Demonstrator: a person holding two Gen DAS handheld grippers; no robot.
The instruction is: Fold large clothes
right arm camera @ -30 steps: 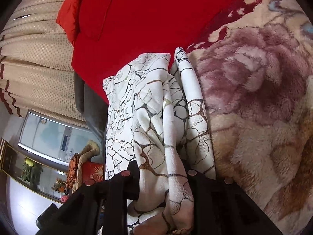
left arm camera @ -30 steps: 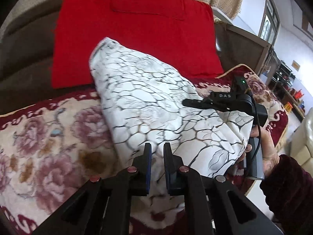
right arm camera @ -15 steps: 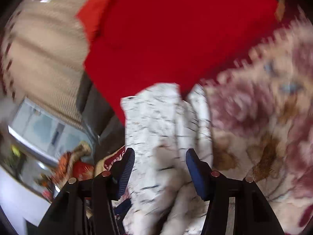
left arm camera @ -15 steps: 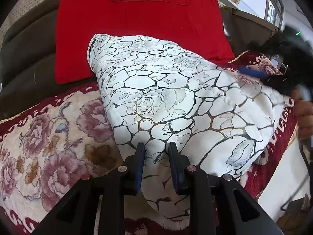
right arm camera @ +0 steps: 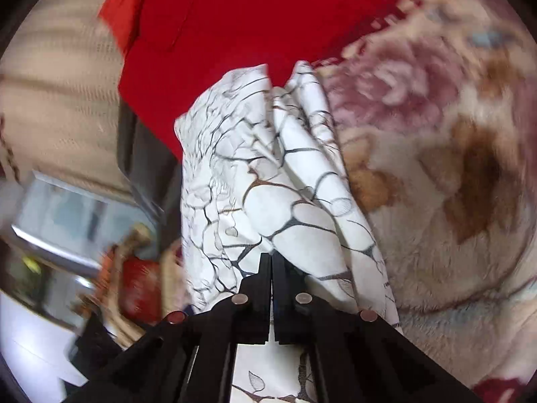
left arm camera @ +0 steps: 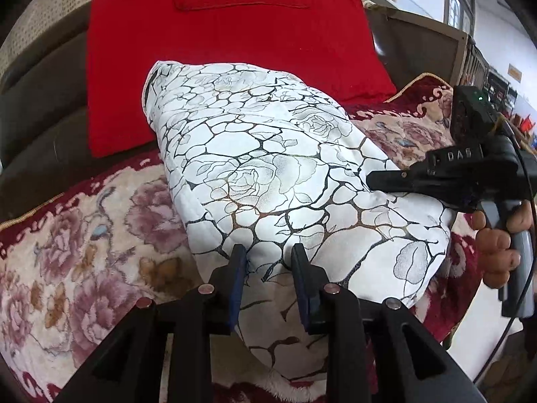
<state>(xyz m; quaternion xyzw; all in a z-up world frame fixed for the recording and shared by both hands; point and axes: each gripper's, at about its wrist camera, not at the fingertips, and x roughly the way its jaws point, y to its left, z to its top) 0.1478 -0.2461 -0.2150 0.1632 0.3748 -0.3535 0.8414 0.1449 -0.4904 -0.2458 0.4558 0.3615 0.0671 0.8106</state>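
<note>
A folded white garment (left arm camera: 268,168) with a black crackle and rose print lies on a floral blanket (left arm camera: 84,235). My left gripper (left arm camera: 268,252) is at its near edge. Its jaws are opening, and the cloth's edge lies loose between the blue pads (left arm camera: 236,275). My right gripper (left arm camera: 372,178) reaches in from the right, with its tip resting on top of the garment's right side. In the right wrist view that gripper (right arm camera: 271,257) is shut, finger against finger, over the layered end of the garment (right arm camera: 285,201). I see no cloth caught between its fingers.
A red cushion (left arm camera: 218,50) leans on the sofa's brown back (left arm camera: 40,100) just behind the garment. A person's hand (left arm camera: 496,245) grips the right handle. A wooden sofa arm (left arm camera: 419,33) stands at the far right. Blurred furniture (right arm camera: 67,218) shows off the blanket's edge.
The right gripper let go of the cloth bundle, opened wide, then shut with nothing in it, and now rests on the garment's right side. The left jaws have spread apart.
</note>
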